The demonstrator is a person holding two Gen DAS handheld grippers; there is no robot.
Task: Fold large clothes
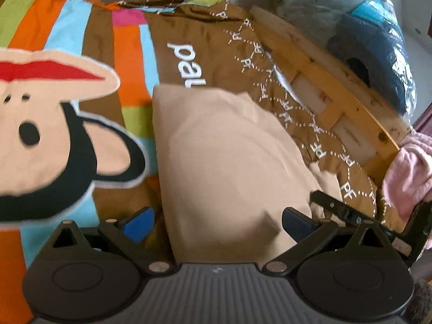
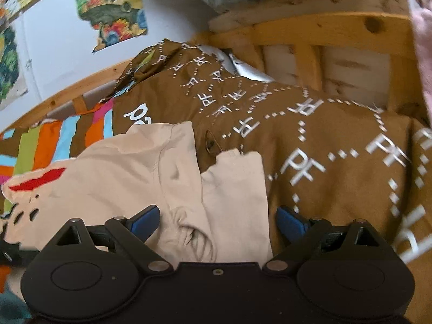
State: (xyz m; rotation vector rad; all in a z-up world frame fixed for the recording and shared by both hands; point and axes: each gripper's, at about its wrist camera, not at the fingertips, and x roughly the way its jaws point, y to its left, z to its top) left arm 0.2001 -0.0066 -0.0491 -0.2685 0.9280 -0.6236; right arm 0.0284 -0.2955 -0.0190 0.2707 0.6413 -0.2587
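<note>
Left wrist view: my left hand-held gripper (image 1: 217, 225), jaws spread apart, nothing between the blue pads (image 1: 139, 226). Beige garment (image 1: 226, 167) lies folded on the bed, filling centre to 6 o'clock. Brown duvet (image 1: 216, 54) with monkey print (image 1: 54, 140) at 9 o'clock. Wooden bed frame (image 1: 337, 100) at 2 o'clock; pink cloth (image 1: 407, 172) at 3 o'clock.

Right wrist view: my right hand-held gripper (image 2: 217, 222), jaws released, empty. Beige garment (image 2: 135, 178) from centre to 9 o'clock. Brown duvet (image 2: 324, 148) at 3 o'clock, posters (image 2: 110, 8) at 11 o'clock.
</note>
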